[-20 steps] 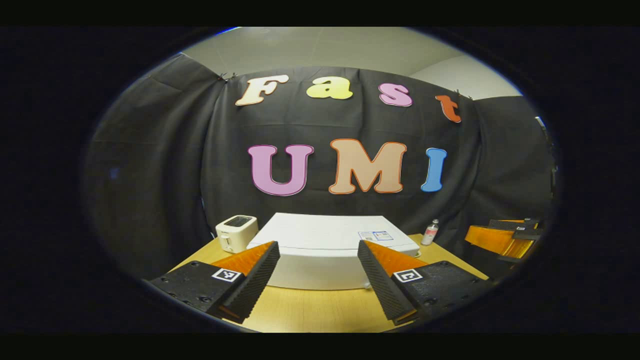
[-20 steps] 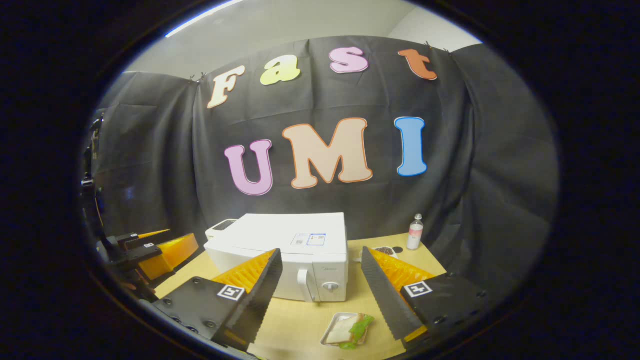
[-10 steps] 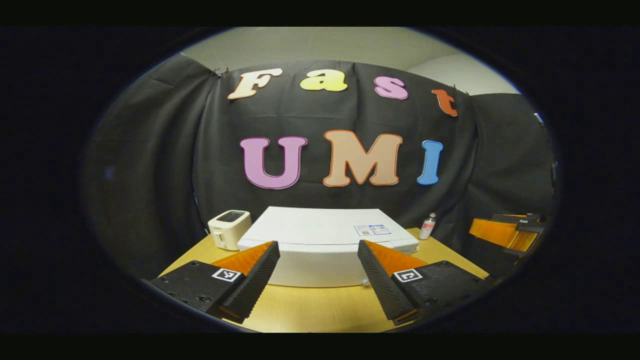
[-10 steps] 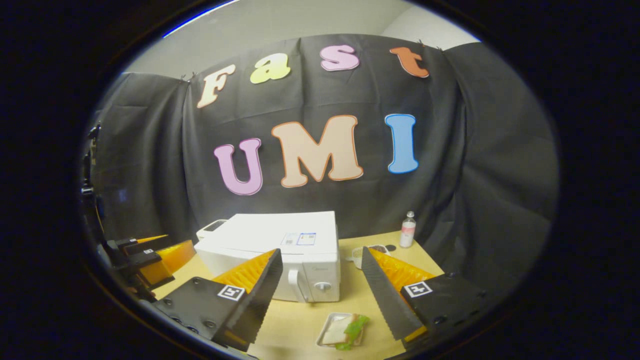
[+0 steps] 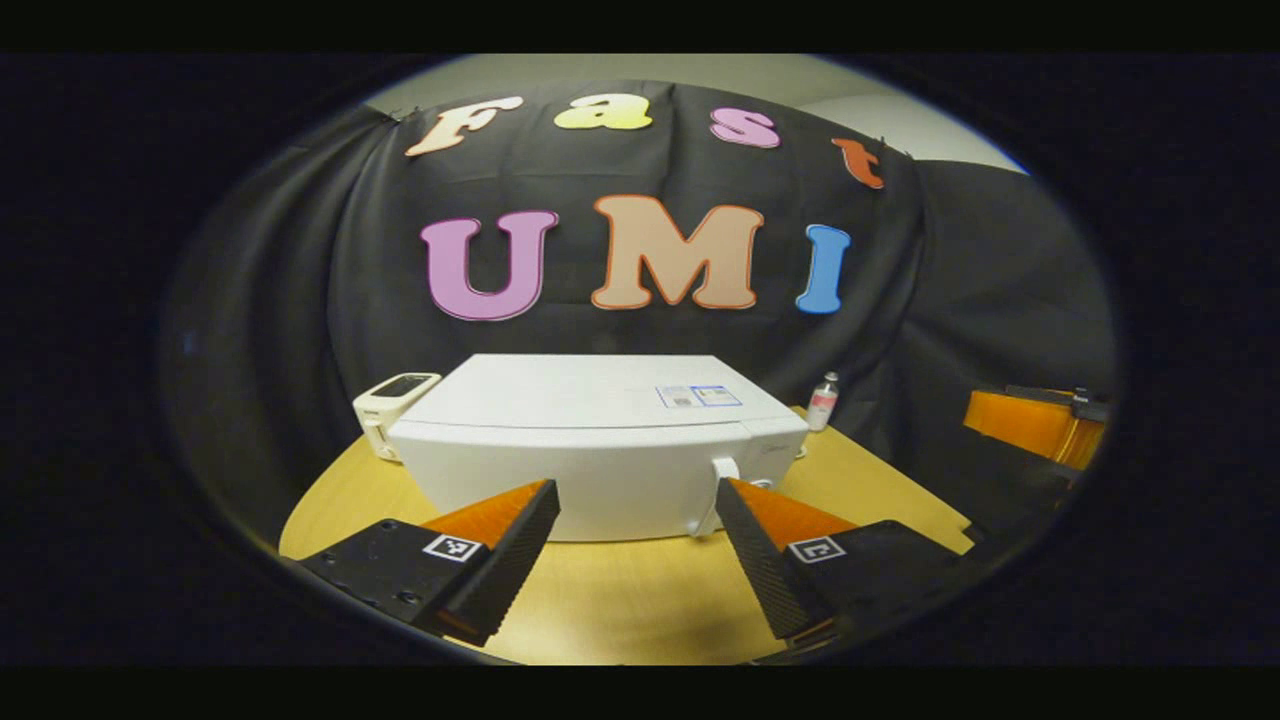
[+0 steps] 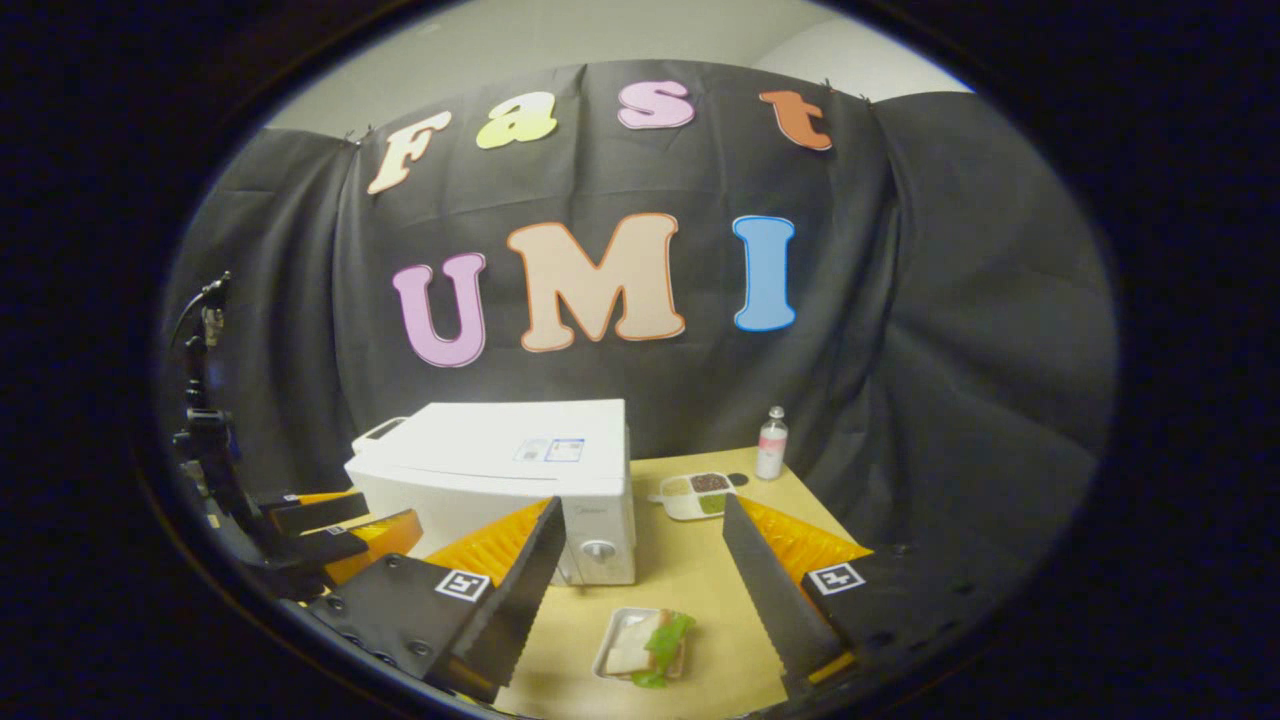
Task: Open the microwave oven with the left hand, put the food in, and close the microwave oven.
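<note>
A white microwave oven (image 5: 600,440) stands shut on the wooden table, with its handle (image 5: 715,495) at the right of its front. In the left gripper view my left gripper (image 5: 640,560) is open a short way in front of the door, with nothing between its fingers. In the right gripper view the microwave oven (image 6: 510,480) sits to the left, and a small tray holding a sandwich with lettuce (image 6: 645,645) lies on the table just ahead. My right gripper (image 6: 640,610) hangs open above that tray. The left gripper (image 6: 330,530) also appears at the far left of that view.
A white toaster (image 5: 393,410) stands left of the microwave. A small bottle (image 6: 771,443) and a divided dish of food (image 6: 697,494) sit at the table's (image 6: 700,580) back right. A stand with a clamp (image 6: 205,420) rises at the left edge.
Both grippers have tilted down and moved closer to the table. The microwave looms larger in the left gripper view, its handle now visible. The right gripper shifted right, bringing the divided dish into sight.
</note>
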A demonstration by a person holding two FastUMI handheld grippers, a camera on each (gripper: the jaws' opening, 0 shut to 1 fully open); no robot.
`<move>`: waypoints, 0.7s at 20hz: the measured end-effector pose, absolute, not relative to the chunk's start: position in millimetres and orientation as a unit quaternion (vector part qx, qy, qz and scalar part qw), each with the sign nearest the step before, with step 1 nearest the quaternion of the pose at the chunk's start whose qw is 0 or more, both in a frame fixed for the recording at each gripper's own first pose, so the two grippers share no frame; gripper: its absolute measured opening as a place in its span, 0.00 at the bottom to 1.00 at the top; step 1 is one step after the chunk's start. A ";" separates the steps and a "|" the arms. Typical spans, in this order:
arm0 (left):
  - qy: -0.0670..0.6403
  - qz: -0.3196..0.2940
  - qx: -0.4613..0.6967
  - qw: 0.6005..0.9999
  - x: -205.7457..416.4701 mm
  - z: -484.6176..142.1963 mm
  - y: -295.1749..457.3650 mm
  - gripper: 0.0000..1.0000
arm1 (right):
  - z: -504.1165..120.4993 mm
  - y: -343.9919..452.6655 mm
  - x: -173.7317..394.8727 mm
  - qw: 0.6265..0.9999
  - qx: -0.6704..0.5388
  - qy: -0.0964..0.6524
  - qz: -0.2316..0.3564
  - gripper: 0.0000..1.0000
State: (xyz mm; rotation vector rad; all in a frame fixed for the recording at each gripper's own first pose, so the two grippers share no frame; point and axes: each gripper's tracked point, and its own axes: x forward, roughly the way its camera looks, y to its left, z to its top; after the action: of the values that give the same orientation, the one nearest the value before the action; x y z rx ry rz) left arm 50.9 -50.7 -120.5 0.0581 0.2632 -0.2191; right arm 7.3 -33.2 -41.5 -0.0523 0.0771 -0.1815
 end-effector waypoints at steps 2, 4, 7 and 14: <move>0.152 -0.125 0.030 0.980 54.2 -139.6 -62.7 0.96 | -44.8 -39.0 -0.2 0.994 -0.023 0.041 -0.101 0.99; 0.170 -0.139 0.030 0.975 58.6 -160.1 -74.4 0.96 | -49.8 -45.0 -6.7 0.993 -0.014 0.044 -0.110 0.99; 0.211 -0.156 0.030 0.964 67.8 -199.6 -87.8 0.95 | -57.4 -54.6 -16.4 0.991 -0.006 0.051 -0.126 0.92; 0.259 -0.174 0.051 0.949 97.3 -253.9 -107.4 0.95 | -82.0 -85.0 -30.6 0.982 0.002 0.064 -0.180 0.92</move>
State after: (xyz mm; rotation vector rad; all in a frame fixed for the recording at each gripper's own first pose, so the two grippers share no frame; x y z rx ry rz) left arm 97.3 -107.4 -253.9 0.1042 0.5279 -0.3540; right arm -30.6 -85.0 -82.0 0.0037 0.1285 -0.3627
